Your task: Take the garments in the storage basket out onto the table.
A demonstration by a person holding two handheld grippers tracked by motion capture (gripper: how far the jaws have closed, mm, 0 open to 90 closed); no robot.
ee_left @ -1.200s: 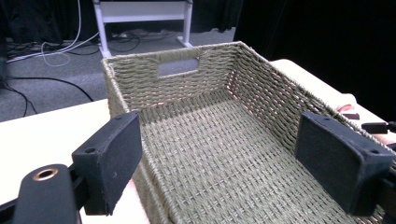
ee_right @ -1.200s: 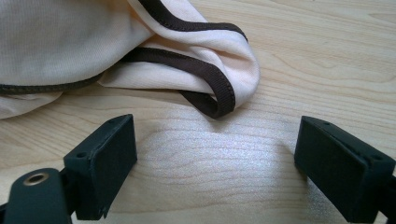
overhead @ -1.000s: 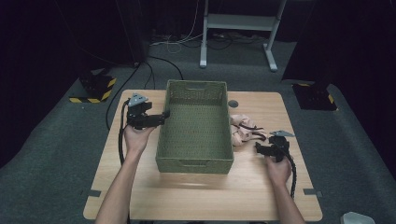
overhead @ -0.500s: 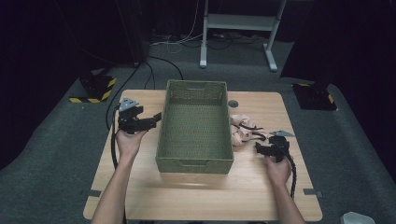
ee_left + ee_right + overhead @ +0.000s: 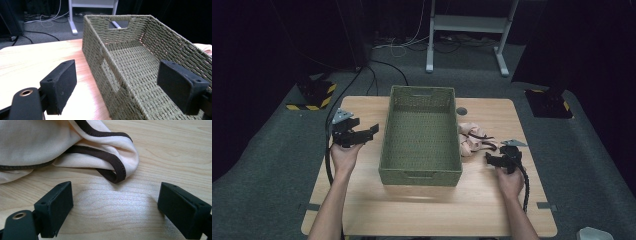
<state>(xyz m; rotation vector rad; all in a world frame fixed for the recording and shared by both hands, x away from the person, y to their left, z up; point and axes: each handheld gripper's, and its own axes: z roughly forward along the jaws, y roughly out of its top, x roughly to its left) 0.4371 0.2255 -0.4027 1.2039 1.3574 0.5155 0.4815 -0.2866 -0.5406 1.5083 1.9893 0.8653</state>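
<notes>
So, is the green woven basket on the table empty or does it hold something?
Empty. The basket shows only its bare woven floor, from above and in the left gripper view; the pink cloth lies outside, beside it.

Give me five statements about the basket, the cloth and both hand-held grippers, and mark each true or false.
1. The woven basket has nothing inside it. True.
2. The pale cloth with dark trim lies inside the basket. False: it lies on the table, just outside the basket's right wall.
3. The left hand-held gripper is open with nothing between its jaws. True; in its own view the jaws frame the basket's near corner.
4. The right hand-held gripper is clamped on the cloth. False: its jaws are open above bare wood, with the cloth's trimmed edge just ahead of them.
5. The basket has a handle cut-out in its far end wall. True.
</notes>
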